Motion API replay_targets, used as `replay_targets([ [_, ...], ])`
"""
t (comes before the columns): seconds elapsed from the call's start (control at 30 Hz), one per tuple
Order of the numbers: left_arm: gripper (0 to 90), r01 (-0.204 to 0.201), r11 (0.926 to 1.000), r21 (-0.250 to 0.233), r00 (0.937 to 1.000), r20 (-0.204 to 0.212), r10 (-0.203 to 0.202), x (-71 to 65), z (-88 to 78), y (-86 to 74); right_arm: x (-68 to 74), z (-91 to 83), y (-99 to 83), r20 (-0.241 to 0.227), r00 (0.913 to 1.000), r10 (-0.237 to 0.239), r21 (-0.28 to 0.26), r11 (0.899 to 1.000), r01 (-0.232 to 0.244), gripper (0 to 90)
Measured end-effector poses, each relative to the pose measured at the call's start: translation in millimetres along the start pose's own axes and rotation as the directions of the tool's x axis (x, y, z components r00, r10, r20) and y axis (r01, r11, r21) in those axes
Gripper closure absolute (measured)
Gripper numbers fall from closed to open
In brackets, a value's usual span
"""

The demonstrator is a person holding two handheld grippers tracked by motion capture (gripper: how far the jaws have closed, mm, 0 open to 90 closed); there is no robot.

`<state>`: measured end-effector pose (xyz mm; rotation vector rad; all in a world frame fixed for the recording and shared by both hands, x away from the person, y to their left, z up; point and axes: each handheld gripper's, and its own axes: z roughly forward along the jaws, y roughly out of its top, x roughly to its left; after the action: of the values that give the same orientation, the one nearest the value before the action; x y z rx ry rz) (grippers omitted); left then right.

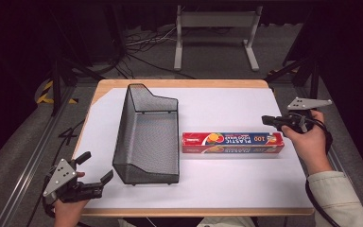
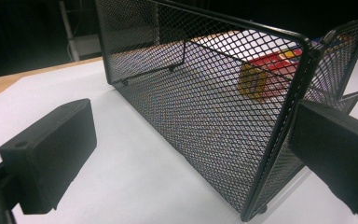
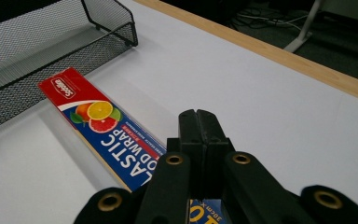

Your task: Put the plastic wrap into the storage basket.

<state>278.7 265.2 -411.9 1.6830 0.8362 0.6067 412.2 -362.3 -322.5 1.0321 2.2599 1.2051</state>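
— While the wire-mesh basket (image 1: 146, 137) sits lengthwise left of the table's middle, its near end close to the front edge, which step would you say is in hand?

— The approach, I'd judge. The left gripper (image 1: 90, 169) hovers at the front-left corner of the table (image 1: 227, 184), jaws spread wide, grasping nothing; in the left gripper view they stand either side of the basket's near corner (image 2: 279, 140) without touching it.

— And the box?

— The plastic wrap box (image 1: 233, 142) lies flat on the white surface, just right of the basket and parallel to the front edge. The right gripper (image 1: 267, 120) is at the box's right end, near the right edge, jaws clenched together with nothing between them.

— So the next move?

— Probably the right jaws must part and settle over the box end, while the left ones close on the basket's rim to steady it — that is only my reading.

— Anything hard to make out?

— Whether the right jaw tips touch the box or hang just above it, I cannot tell. The box's near end (image 3: 205, 207) is covered by the gripper's body, its lettering is cut off there, and through the mesh the box (image 2: 261, 74) is just a red and yellow blur.
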Motion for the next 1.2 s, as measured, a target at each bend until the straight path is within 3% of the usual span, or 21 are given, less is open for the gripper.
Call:
replay_targets([
  [0.17,1.9,0.003,1.0000,-0.002,1.0000,0.000,-0.003,-0.6,0.6,0.2,-6.4,8.3,2.5,0.015,0.9998,0.015,0.039,0.999,-0.016,90.0],
  [0.4,1.8,-0.004,1.0000,0.002,1.0000,0.003,0.004,-0.6,1.0,0.4,-17.7,32.6,3.4,0.028,0.9994,0.019,0.151,0.988,-0.023,90.0],
  [0.47,1.8,-0.001,1.0000,0.001,1.0000,0.003,0.001,-0.9,1.1,0.1,-19.7,39.7,4.1,0.031,0.9993,0.022,0.187,0.982,-0.027,90.0],
  [0.57,1.8,0.000,1.0000,0.001,1.0000,0.003,0.000,-0.7,0.7,-0.1,-21.6,48.1,4.5,0.051,0.9968,0.060,0.240,0.968,-0.071,90.0],
  [1.07,1.8,-0.004,1.0000,0.001,1.0000,0.000,0.004,0.0,0.0,0.0,-35.9,79.1,-15.0,0.107,0.9852,0.134,0.326,0.931,-0.162,90.0],
  [1.2,1.8,0.000,1.0000,0.000,1.0000,0.000,0.000,-0.4,0.4,0.1,-44.2,83.4,-22.8,0.127,0.9796,0.155,0.363,0.912,-0.192,90.0],
])
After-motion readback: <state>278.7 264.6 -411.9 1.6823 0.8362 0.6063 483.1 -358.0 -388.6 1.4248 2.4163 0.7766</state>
